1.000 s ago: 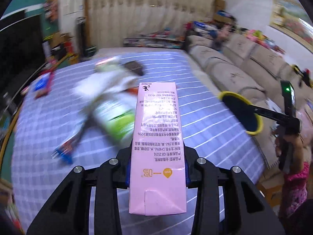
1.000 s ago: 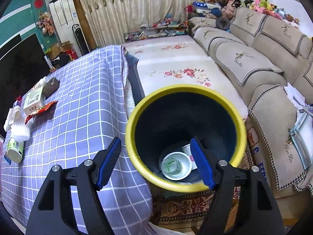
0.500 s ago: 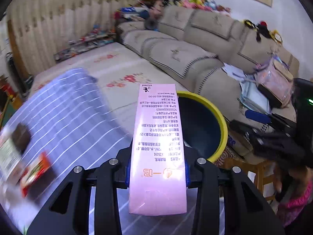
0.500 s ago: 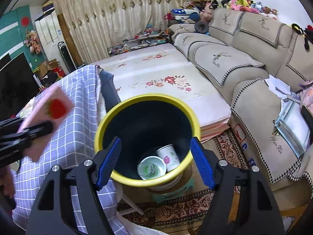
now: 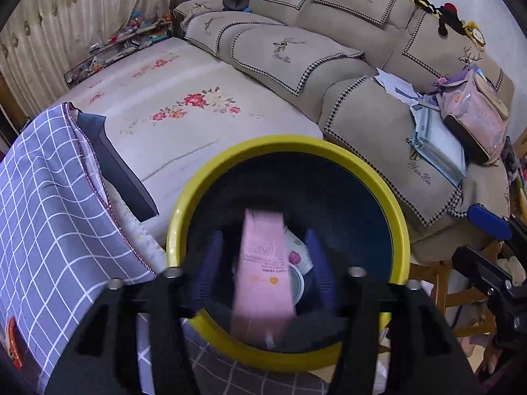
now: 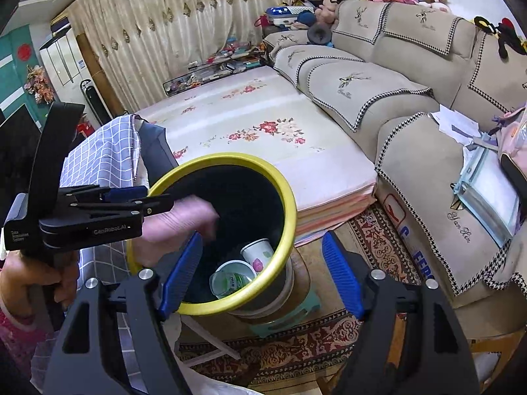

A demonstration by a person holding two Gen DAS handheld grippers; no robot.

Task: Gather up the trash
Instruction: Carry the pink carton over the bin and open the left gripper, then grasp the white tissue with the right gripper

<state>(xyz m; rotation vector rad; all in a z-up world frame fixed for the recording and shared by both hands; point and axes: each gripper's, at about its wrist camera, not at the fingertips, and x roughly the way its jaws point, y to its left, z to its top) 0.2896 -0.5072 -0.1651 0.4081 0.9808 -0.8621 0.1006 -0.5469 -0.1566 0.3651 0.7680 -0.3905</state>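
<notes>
A pink milk carton (image 5: pixel 263 273) hangs blurred between the blue pads of my left gripper (image 5: pixel 263 263), right over the mouth of the yellow-rimmed dark bin (image 5: pixel 286 141). The jaws are opening and dark gaps show on both sides of the carton. In the right wrist view the left gripper (image 6: pixel 131 197) reaches in from the left, and the carton (image 6: pixel 178 220) tips into the bin (image 6: pixel 230 159). A paper cup (image 6: pixel 257 253) and a green-and-white cup (image 6: pixel 230 279) lie at the bottom. My right gripper (image 6: pixel 260 273) stands open just before the bin with nothing in it.
The table with a purple checked cloth (image 5: pixel 49 214) lies left of the bin, a red wrapper (image 5: pixel 13 339) at its edge. Behind are a flowered mat (image 5: pixel 184 105) and a beige sofa (image 5: pixel 329 49) with papers and a pink bag. The bin rests on a stool (image 6: pixel 286 316) over a patterned rug.
My left gripper swung from over the table to above the bin and tilted down. Its jaws spread and the carton slipped loose. The right gripper drifted slightly, staying open.
</notes>
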